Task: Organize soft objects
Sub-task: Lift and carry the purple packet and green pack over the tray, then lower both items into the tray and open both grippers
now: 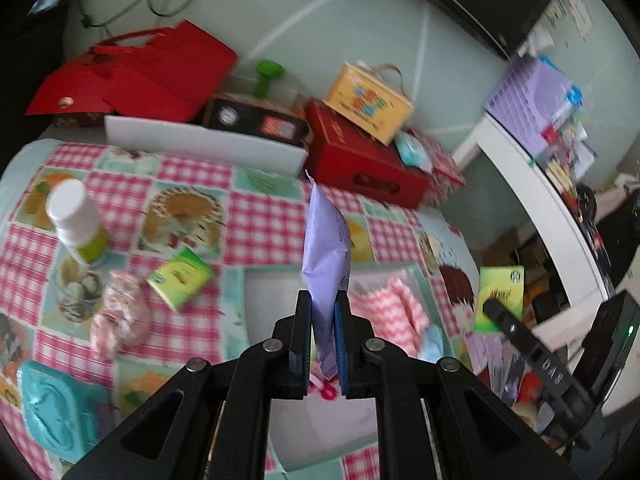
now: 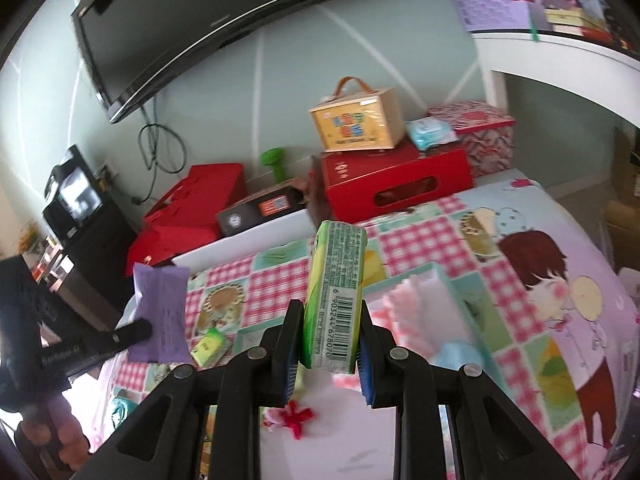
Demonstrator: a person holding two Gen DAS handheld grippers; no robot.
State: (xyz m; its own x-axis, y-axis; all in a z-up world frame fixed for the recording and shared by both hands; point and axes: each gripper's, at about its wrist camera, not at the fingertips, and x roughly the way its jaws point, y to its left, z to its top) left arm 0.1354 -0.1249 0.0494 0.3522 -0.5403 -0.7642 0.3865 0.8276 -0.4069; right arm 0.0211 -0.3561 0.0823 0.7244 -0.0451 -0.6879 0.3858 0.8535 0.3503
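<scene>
Left wrist view: table under checked pink picture cloth [image 1: 256, 220]; pale green wall [image 1: 320, 20] beyond fingers; red boxes [image 1: 360, 160], yellow handled box [image 1: 370, 102], white bottle [image 1: 76, 220] left of fingers. Left gripper [image 1: 323, 308] pinching lilac tissue pack [image 1: 326, 256], upright between both fingers, above open box [image 1: 256, 312] holding pink-white cloth [image 1: 394, 304].
Right wrist view: wall-mounted television [image 2: 224, 20] overhead. Right gripper [image 2: 330, 320] clamped on green tissue pack [image 2: 334, 296], barcode side facing camera, standing between fingers.
</scene>
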